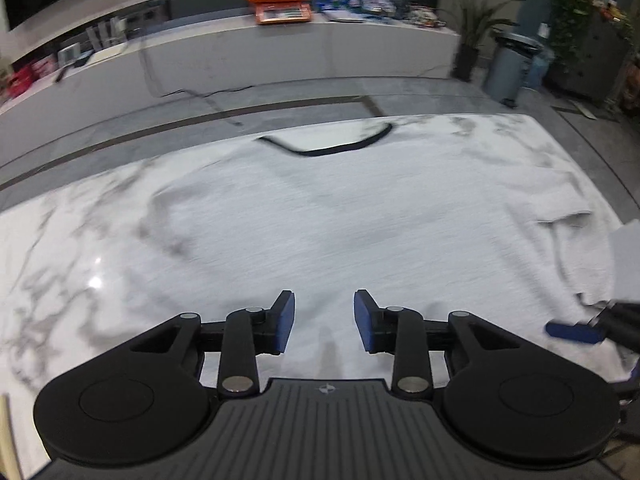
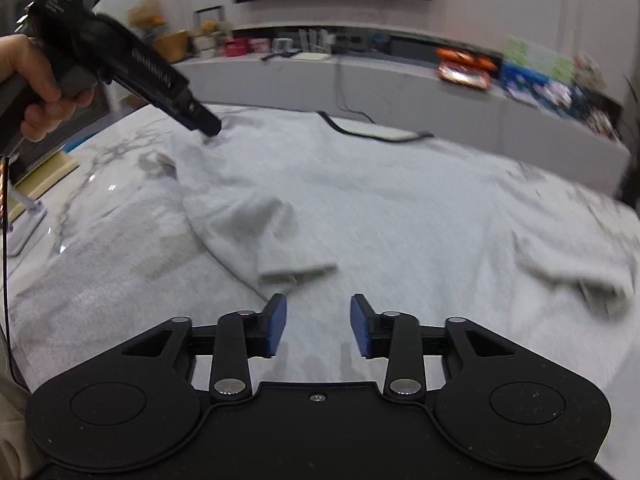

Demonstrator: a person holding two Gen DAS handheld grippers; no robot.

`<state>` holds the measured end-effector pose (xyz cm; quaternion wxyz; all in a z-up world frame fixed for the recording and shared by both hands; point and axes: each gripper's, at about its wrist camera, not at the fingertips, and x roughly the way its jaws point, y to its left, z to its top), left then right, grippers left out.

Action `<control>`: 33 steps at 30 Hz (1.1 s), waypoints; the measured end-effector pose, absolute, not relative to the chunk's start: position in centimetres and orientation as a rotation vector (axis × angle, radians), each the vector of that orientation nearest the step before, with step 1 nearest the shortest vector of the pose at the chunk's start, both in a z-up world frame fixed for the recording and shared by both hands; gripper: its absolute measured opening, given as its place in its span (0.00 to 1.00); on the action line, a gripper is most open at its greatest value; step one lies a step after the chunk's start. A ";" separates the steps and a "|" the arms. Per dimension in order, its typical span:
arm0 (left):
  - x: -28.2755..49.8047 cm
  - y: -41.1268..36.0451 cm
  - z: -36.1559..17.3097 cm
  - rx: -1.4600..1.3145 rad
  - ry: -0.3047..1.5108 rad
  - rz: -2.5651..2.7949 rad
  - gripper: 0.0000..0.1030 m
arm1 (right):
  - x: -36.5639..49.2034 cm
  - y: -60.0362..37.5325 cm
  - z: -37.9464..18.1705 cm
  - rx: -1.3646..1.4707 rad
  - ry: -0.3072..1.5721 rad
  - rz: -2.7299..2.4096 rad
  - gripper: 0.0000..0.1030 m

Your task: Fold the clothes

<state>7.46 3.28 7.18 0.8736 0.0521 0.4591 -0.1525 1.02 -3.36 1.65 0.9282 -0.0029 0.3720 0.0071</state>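
A white shirt (image 1: 320, 216) lies spread flat on the marble worktop (image 1: 60, 264), its dark-trimmed collar (image 1: 332, 146) at 12 o'clock in the left wrist view. The left gripper (image 1: 324, 322) hangs just over the shirt's body with its blue-padded fingers (image 1: 285, 322) spread and nothing between them. In that view the right gripper's blue tip shows at 4 o'clock, low on the cloth.

The right gripper (image 2: 318, 326) also has its fingers (image 2: 277, 326) spread and empty above the shirt (image 2: 380, 216). One sleeve (image 2: 256, 236) is folded in over the body at 11 o'clock from those fingers; the other sleeve (image 2: 576, 264) lies rumpled at 3 o'clock. At 10 o'clock a hand (image 2: 38, 88) holds the left gripper, its tip (image 2: 208, 124) down at the shirt's shoulder (blur hides whether it touches).
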 end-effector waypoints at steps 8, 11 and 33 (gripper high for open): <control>6.1 9.2 4.0 0.052 0.977 -0.161 0.30 | 6.0 -1.0 -0.2 -0.121 0.833 0.087 0.35; 6.1 10.4 2.7 0.000 0.969 -0.119 0.30 | 7.1 -1.7 1.0 -0.134 0.839 0.086 0.03; 8.2 10.9 0.2 -0.168 0.794 -0.041 0.30 | 12.6 -16.0 9.8 -0.212 0.908 -0.345 0.03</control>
